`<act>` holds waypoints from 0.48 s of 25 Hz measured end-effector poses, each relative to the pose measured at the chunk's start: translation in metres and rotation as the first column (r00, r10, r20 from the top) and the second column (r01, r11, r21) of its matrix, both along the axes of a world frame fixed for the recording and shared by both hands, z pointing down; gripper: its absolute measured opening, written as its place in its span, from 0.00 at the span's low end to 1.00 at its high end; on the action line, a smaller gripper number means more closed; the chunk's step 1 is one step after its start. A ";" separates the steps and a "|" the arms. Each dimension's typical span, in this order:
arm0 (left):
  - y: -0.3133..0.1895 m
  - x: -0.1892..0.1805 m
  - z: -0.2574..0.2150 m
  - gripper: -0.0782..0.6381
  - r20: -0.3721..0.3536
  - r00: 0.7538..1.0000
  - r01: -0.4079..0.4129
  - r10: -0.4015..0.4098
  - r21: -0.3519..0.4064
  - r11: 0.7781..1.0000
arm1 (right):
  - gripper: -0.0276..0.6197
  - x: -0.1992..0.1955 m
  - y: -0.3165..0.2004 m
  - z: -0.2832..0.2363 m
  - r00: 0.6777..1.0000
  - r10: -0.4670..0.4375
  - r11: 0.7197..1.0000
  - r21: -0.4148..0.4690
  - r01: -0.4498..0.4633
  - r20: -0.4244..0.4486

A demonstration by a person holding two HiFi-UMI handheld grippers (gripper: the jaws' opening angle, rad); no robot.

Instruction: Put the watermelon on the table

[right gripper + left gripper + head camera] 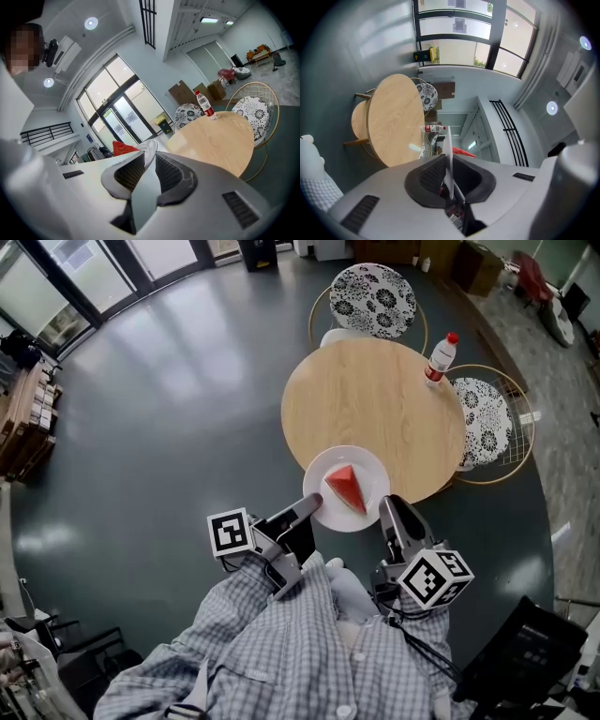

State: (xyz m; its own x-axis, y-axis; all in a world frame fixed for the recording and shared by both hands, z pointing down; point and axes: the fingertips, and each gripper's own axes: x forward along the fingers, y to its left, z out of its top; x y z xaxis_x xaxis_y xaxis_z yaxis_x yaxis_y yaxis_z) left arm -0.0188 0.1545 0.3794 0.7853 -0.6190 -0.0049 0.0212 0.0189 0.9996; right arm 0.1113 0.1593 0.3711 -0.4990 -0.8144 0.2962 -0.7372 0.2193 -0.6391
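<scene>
A red watermelon wedge (346, 487) lies on a white plate (368, 469) held over the near edge of the round wooden table (375, 409). My left gripper (313, 506) is shut on the plate's left rim; in its own view the plate (449, 159) stands edge-on between the pads, with the watermelon (464, 151) red behind it. My right gripper (389, 510) is shut on the plate's near right rim; in the right gripper view the plate rim (149, 151) sits between the pads and the watermelon (123, 148) shows to the left.
A water bottle (440, 358) stands at the table's far right edge. Two wire chairs with patterned cushions stand around it, one behind (373, 298) and one on the right (487, 418). A dark chair (525, 652) is at the lower right. Grey floor spreads to the left.
</scene>
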 end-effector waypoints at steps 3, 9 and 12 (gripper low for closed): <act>0.002 0.002 0.001 0.16 -0.013 1.000 0.012 -0.012 0.004 1.000 | 0.16 0.002 0.001 -0.001 1.000 -0.005 1.000 0.017 0.005 0.019; 0.008 0.009 -0.007 0.16 -0.023 1.000 0.020 -0.019 0.025 1.000 | 0.16 0.008 0.008 -0.011 1.000 -0.007 0.998 0.060 0.006 0.025; 0.008 0.012 -0.007 0.16 -0.031 0.999 0.013 -0.012 0.025 1.000 | 0.16 0.011 0.010 -0.014 1.000 0.000 0.997 0.071 -0.001 0.012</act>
